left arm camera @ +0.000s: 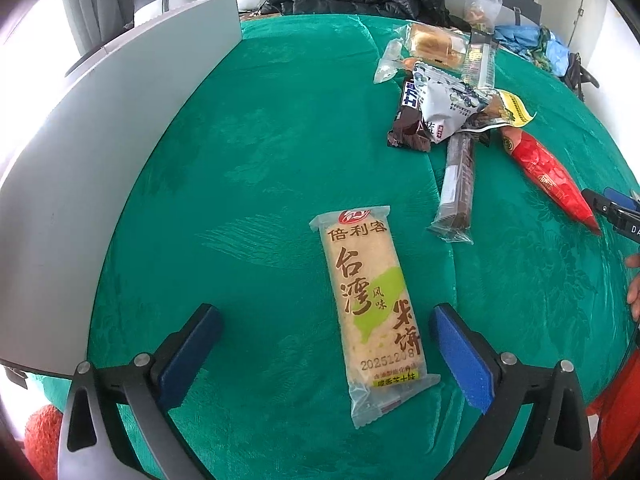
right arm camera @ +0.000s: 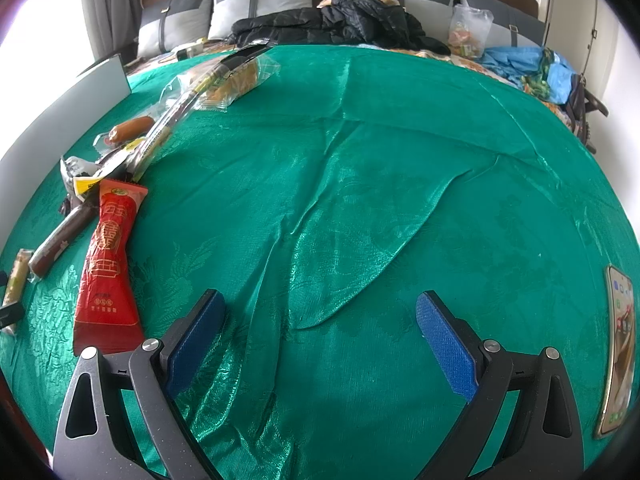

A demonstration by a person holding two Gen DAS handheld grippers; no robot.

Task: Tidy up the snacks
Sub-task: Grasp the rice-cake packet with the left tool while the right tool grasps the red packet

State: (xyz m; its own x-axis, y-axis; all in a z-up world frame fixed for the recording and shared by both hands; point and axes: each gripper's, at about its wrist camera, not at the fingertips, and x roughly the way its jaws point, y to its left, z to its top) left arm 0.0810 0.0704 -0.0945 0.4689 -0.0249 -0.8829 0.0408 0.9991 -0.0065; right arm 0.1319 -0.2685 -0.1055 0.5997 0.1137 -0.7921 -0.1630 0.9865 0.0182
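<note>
A rice-cracker packet with brown characters lies flat on the green cloth. My left gripper is open above it, and the packet's near half lies between the two blue pads without touching either. Farther right a pile of snacks holds a chocolate bar, a white pouch, a bread pack and a long brown wafer packet. A red sausage packet lies beside the pile; it also shows at the left of the right wrist view, red sausage packet. My right gripper is open over bare cloth.
A grey box wall stands along the left side of the cloth. A phone lies at the right edge. Dark jackets, a plastic bag and blue fabric are heaped at the back by the pillows. A hand shows at the right rim.
</note>
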